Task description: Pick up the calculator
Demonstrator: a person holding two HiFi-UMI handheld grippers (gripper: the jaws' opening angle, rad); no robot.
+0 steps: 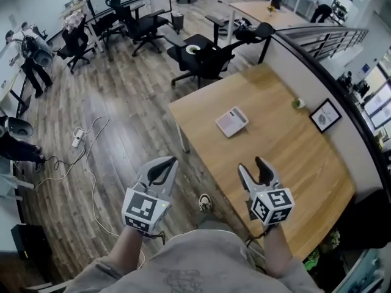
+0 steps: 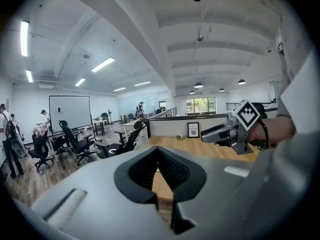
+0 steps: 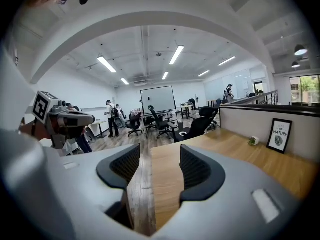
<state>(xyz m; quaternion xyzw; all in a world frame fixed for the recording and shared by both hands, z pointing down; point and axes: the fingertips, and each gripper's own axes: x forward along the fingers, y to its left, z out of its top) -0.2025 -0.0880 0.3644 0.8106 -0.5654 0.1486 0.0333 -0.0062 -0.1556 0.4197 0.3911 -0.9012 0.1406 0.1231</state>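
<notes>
The calculator [image 1: 232, 121], a flat white-and-grey slab, lies near the middle of the wooden table [image 1: 287, 157] in the head view. It shows in neither gripper view. My left gripper [image 1: 164, 163] hangs over the floor, left of the table's near corner, and its jaws meet at the tips [image 2: 158, 150] with nothing between them. My right gripper [image 1: 256, 166] hovers above the table's near part, well short of the calculator. Its jaws stand apart [image 3: 160, 156] and hold nothing.
A small plant pot [image 1: 298, 103] and a framed picture [image 1: 325, 115] stand against the partition wall along the table's right side. Black office chairs [image 1: 201, 57] crowd the table's far end. A cable and power strip [image 1: 77, 138] lie on the wood floor to the left.
</notes>
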